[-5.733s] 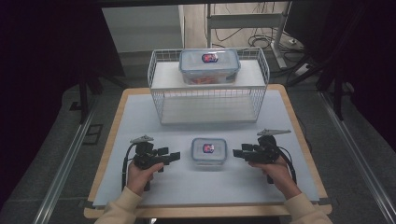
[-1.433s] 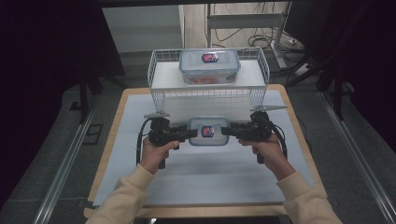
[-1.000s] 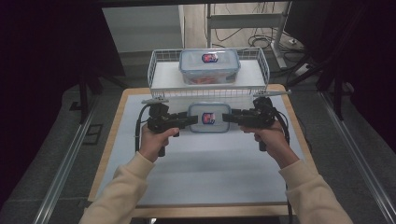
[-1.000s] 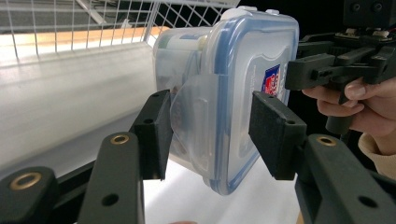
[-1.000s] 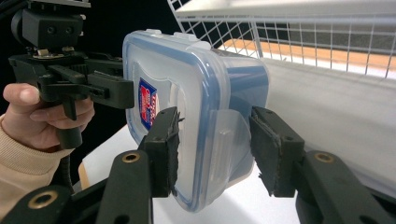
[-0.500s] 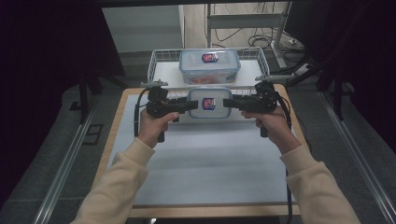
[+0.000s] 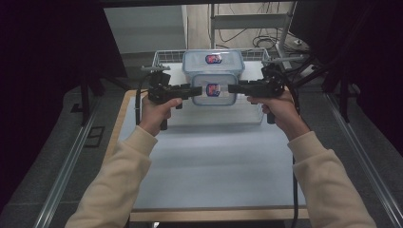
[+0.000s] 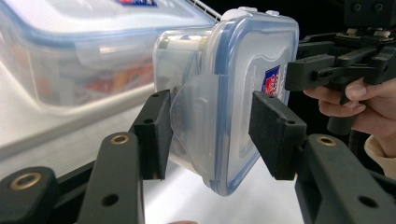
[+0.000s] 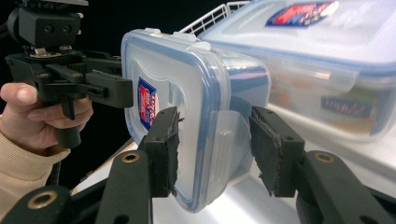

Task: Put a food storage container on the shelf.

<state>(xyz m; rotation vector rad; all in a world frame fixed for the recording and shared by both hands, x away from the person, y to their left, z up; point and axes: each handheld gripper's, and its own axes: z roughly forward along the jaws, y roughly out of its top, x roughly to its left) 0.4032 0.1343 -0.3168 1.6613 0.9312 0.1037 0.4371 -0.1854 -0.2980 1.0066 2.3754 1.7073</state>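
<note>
Dark curtains ring a pale table with a wire basket at its far edge. Both grippers, left gripper and right gripper, clamp opposite side latches of the small lidded container, likely sharing its weight to keep it level, held in the air against the basket's front, just below the larger container inside

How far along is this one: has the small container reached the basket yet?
Lifted off the table: done. In hand: the small container, clamped at both ends by the left tool and right tool, held in the air before the wire basket. Left: setting it down by the large container and releasing.
</note>
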